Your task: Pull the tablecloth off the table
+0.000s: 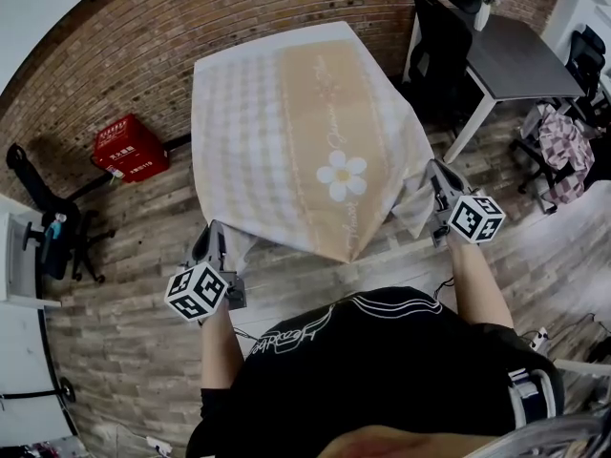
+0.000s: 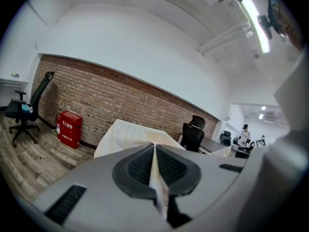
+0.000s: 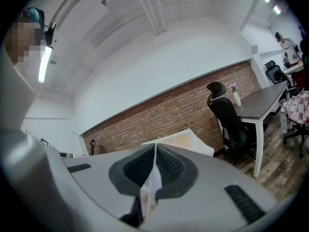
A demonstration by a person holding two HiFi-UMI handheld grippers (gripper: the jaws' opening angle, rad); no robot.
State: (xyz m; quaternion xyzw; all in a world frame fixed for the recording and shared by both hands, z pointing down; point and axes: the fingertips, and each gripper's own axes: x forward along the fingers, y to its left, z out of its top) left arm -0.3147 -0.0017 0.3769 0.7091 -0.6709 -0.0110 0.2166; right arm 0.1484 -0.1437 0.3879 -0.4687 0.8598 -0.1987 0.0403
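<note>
The tablecloth (image 1: 296, 132), checked grey-white with a beige band and a daisy print, lies spread over the table and hangs down at its near side. My left gripper (image 1: 216, 241) is shut on the cloth's near left corner, and a thin fold of tablecloth (image 2: 155, 175) shows pinched between its black pads. My right gripper (image 1: 434, 184) is shut on the near right corner, where a strip of tablecloth (image 3: 152, 185) sits between the pads. In both gripper views the cloth-covered table stands ahead, before the brick wall.
A red box (image 1: 130, 147) sits on the floor by the brick wall at the left. One black office chair (image 1: 48, 227) stands far left. A grey desk (image 1: 520, 55) with a black chair (image 1: 441, 36) is at the right. Wooden plank floor surrounds the table.
</note>
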